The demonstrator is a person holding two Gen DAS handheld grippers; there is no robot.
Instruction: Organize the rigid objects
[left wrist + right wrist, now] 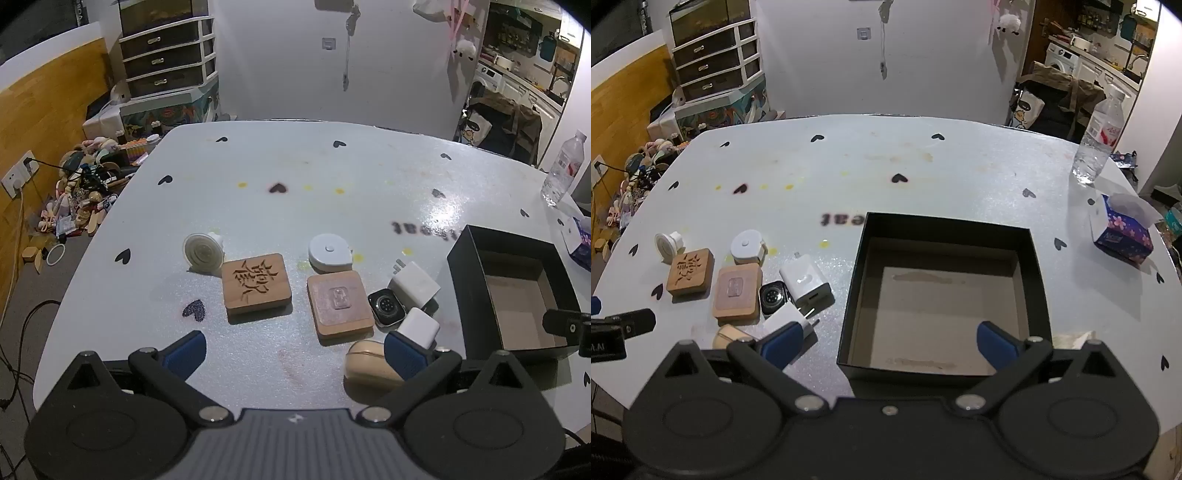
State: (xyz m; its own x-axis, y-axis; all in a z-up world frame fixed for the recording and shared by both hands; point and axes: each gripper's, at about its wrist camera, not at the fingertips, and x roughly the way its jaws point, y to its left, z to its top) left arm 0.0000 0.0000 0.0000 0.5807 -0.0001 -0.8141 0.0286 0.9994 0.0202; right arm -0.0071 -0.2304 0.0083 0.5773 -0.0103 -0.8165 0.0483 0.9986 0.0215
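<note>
A cluster of small objects lies on the white table (pixel 258 177): a carved wooden block (pixel 256 282), a second wooden block (pixel 340 302) with a pinkish top, a white round tape measure (pixel 330 253), a white disc (pixel 203 253), a watch face (pixel 385 306), two white chargers (pixel 413 282) (pixel 419 326) and a beige oval piece (pixel 369 363). An empty black box (pixel 1036 266) stands to their right. My left gripper (pixel 295 354) is open above the table before the blocks. My right gripper (pixel 890 345) is open over the box's near wall, nothing between its fingers.
A water bottle (pixel 1099 140) and a blue tissue box (pixel 1123 236) stand at the table's far right. A drawer unit (pixel 166 55) and a heap of toys (pixel 85 184) lie beyond the left edge. The far half of the table holds only heart prints.
</note>
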